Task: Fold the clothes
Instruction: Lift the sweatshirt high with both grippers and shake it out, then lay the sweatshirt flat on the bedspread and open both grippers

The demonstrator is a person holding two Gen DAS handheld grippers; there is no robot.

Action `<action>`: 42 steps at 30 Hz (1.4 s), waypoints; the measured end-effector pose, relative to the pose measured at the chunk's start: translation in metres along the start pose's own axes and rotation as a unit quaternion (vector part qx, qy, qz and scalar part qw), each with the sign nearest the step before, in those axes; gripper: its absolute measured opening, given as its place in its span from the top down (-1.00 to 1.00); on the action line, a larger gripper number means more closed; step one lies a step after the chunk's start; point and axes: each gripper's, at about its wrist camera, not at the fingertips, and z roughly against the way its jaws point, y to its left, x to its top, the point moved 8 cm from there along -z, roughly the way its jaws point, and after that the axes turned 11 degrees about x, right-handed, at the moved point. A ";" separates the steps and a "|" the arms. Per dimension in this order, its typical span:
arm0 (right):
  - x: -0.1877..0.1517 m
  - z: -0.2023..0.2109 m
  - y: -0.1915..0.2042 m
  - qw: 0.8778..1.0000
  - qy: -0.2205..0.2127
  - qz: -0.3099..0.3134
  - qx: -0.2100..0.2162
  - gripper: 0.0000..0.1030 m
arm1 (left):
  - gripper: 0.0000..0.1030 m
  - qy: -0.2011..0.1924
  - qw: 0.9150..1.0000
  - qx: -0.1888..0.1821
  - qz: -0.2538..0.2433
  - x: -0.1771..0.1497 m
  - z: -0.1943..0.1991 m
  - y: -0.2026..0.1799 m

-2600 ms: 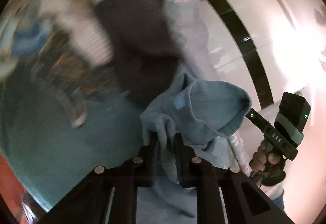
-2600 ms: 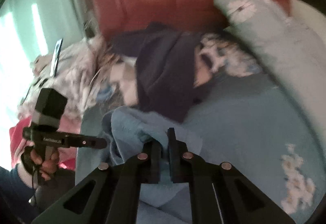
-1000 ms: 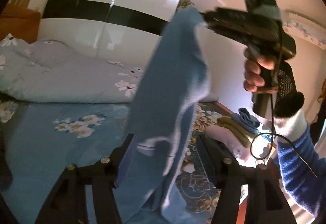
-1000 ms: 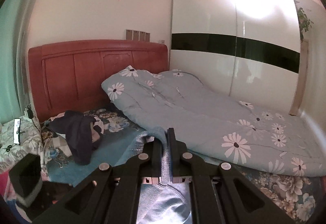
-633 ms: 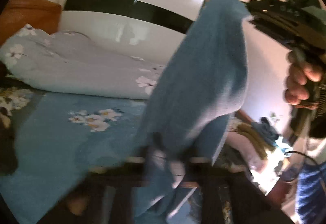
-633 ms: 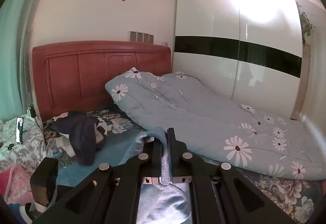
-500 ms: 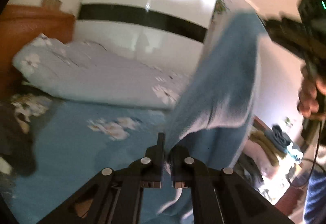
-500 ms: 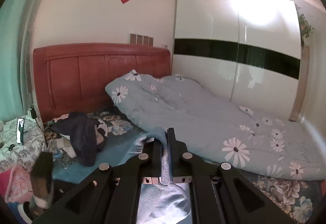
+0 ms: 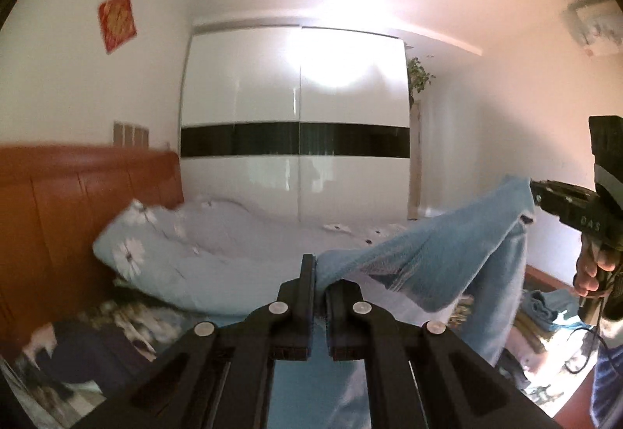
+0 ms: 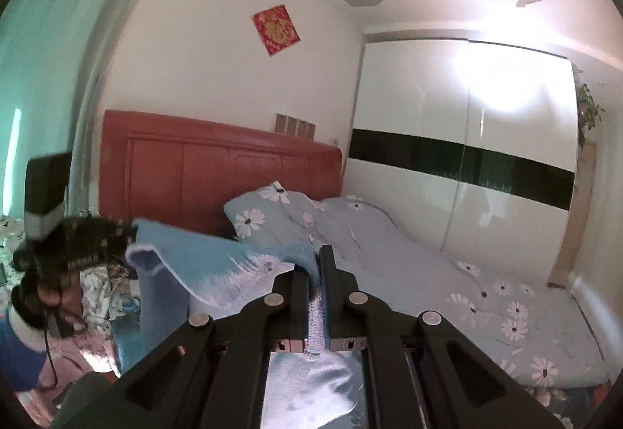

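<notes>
Blue garment [image 9: 424,253] stretched between left gripper [image 9: 319,273] and right gripper [image 10: 317,265]; both jaws pinch its edge above the bed [image 10: 447,273].

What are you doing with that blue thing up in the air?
A person is folding laundry in a bedroom, using two hand-held grippers. The left gripper and the right gripper are each shut on an edge of a light blue garment, so it hangs stretched between them in the air above the bed. It has not been laid down or folded yet. A dark garment lies on the bed near the red headboard.
</notes>
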 end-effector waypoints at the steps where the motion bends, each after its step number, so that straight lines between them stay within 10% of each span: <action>1: 0.001 0.001 -0.001 1.000 -0.002 -0.001 0.003 0.91 | 0.90 -0.002 1.000 0.002 -0.006 0.006 -0.001 0.000; 7: -0.007 -0.031 -0.027 0.999 0.023 -0.023 0.009 0.91 | 0.86 0.041 0.999 0.019 -0.028 0.005 -0.067 0.010; 17: -0.186 -0.236 -0.118 0.962 0.231 -0.143 -0.009 0.91 | 0.89 0.278 0.958 0.061 -0.028 -0.201 -0.305 0.038; 25: -0.291 -0.334 -0.178 0.926 0.313 -0.207 -0.045 0.90 | 0.90 0.360 0.931 0.064 -0.008 -0.292 -0.422 0.045; 35: -0.398 -0.414 -0.206 0.880 0.398 -0.250 -0.068 0.90 | 0.90 0.437 0.897 0.070 0.011 -0.389 -0.509 0.059; 42: -0.428 -0.426 -0.208 0.869 0.410 -0.268 -0.072 0.90 | 0.84 0.449 0.891 0.057 0.029 -0.410 -0.511 0.063</action>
